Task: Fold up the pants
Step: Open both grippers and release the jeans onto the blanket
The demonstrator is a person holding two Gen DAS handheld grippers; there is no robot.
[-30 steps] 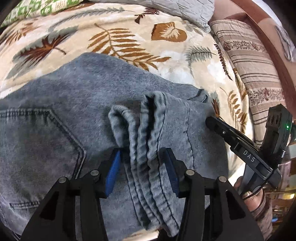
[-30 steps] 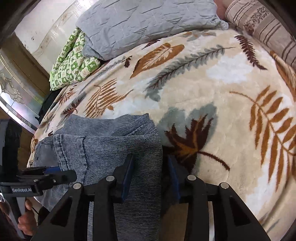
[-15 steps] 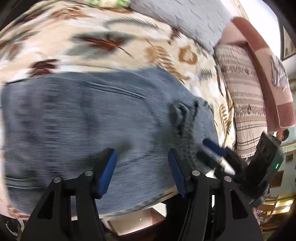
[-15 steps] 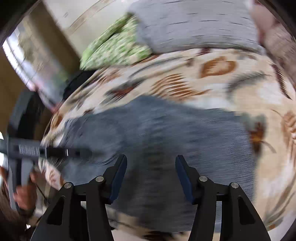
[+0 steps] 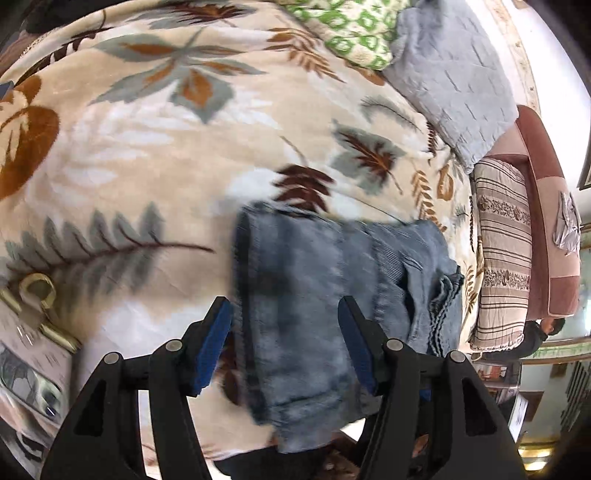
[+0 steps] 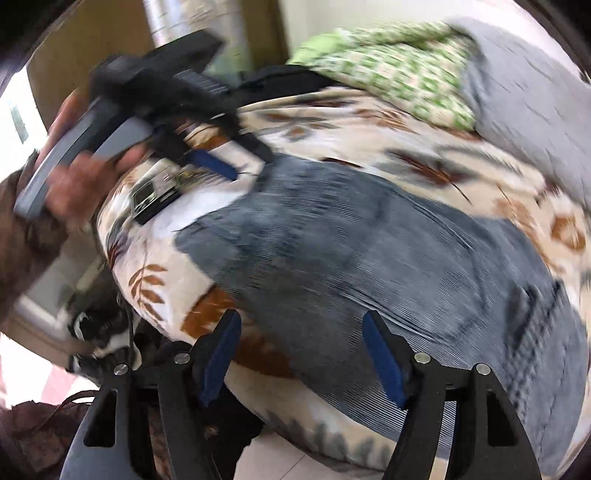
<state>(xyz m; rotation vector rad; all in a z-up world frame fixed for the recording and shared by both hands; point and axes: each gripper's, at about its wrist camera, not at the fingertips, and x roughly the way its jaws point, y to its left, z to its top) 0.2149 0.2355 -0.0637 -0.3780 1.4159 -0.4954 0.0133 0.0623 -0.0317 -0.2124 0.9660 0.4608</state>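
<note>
Both pairs of blue-padded fingers stand apart with nothing between them. The left gripper [image 5: 284, 343] has been spreading its jaws, and the right gripper [image 6: 301, 356] has just been opening wider too; in both wrist views the cloth lies beneath the pads, not pinched by them. The left gripper shows again in the right wrist view as a dark blurred shape, with a hand [image 6: 79, 173] wrapped round its grey handle, up by the bed's edge.

The pants [image 5: 332, 295] – faded blue denim – lie folded into a thick bundle near the front edge of the bed, leg hems stacked at one end.

What worries me is that bundle sitting so close to the edge: a hurried grab at only the top layer would peel the fold open, and a nudge outward could tip it off the side. The plush blanket [image 5: 147, 155] under it is soft and yielding, so a pad pressed down may scoop blanket along with denim.

The blanket is cream with brown and grey leaves – beyond it a green-patterned cloth [image 5: 351, 33], a grey quilted pillow [image 5: 454, 81] and a striped cushion [image 5: 502, 254] against the headboard
</note>
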